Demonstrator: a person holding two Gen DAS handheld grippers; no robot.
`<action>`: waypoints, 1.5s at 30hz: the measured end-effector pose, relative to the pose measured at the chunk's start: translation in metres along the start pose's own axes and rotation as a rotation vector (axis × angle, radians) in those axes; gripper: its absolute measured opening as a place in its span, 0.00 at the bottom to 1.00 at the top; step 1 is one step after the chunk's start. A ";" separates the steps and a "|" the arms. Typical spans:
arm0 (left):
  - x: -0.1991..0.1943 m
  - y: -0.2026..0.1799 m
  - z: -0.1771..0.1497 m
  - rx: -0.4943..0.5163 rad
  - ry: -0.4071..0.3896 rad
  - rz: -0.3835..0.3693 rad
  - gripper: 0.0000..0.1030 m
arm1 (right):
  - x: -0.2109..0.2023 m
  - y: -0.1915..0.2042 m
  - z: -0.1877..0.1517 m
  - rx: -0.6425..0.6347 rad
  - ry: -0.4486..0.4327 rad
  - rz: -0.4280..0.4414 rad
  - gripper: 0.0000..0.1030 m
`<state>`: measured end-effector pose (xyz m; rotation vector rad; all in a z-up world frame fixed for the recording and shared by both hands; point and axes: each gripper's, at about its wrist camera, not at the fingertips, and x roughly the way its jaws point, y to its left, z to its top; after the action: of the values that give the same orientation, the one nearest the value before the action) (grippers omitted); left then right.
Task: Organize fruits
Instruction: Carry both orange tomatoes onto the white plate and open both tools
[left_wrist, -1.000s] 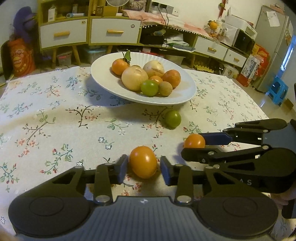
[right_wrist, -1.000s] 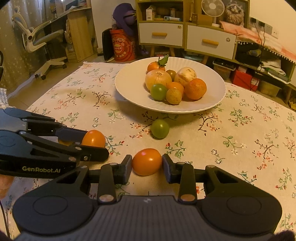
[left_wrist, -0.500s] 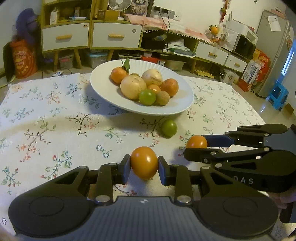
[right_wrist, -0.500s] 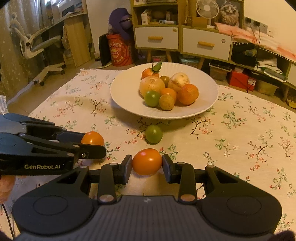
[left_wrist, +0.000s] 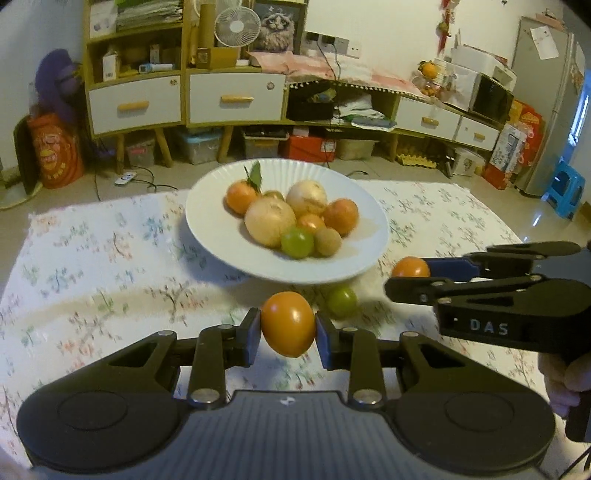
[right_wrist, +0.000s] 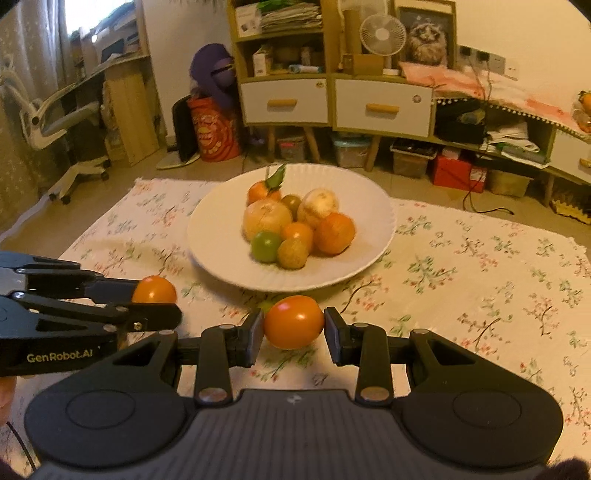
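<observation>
Carrying one orange fruit (left_wrist: 287, 324) clenched in the left gripper (left_wrist: 287, 328), the other orange fruit (right_wrist: 293, 322) clenched in the right gripper (right_wrist: 293, 326), both clear of the tablecloth (right_wrist: 480, 266). White plate (left_wrist: 221, 247) is lying straight ahead of both claws; neither hand is plainly nearer. Green fruit (left_wrist: 342, 302) is sitting on the cloth just before the plate's near rim.

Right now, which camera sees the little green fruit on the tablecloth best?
The left wrist view. There the green fruit sits in plain sight on the tablecloth, just below the plate. In the right wrist view it is almost wholly hidden behind the held orange fruit.
</observation>
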<state>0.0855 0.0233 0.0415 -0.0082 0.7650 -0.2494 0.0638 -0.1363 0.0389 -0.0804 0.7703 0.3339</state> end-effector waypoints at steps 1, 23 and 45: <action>0.003 0.001 0.004 -0.002 -0.001 0.007 0.18 | 0.001 -0.002 0.002 0.007 -0.005 -0.007 0.31; 0.063 0.020 0.059 0.044 0.014 0.111 0.18 | 0.028 -0.021 0.022 0.070 -0.035 -0.035 0.31; 0.069 0.026 0.061 0.056 -0.008 0.118 0.25 | 0.036 -0.016 0.026 0.039 -0.042 -0.059 0.45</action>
<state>0.1814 0.0279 0.0360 0.0885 0.7477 -0.1583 0.1102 -0.1367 0.0318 -0.0591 0.7316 0.2631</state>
